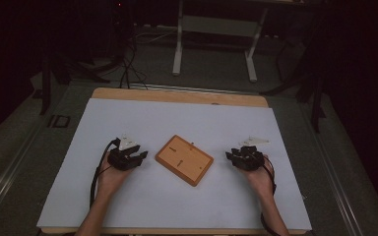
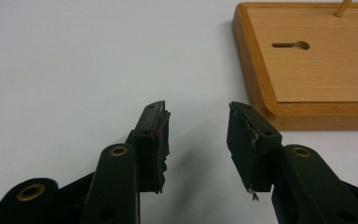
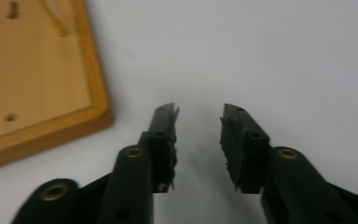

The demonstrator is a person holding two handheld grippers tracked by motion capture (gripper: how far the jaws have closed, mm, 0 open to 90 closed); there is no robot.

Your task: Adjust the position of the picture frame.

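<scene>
Wooden board (image 1: 184,160) flat on white sheet (image 1: 128,123) mid-table, turned at an angle, keyhole slots (image 2: 290,45) and a thin upright peg (image 2: 342,8) on its top face. Left gripper (image 1: 140,157) just left of board, resting on sheet, jaws apart with nothing between, board's near corner off to the right in left gripper view. Right gripper (image 1: 232,156) right of board, a little apart from it, jaws likewise parted and empty over bare sheet.
</scene>
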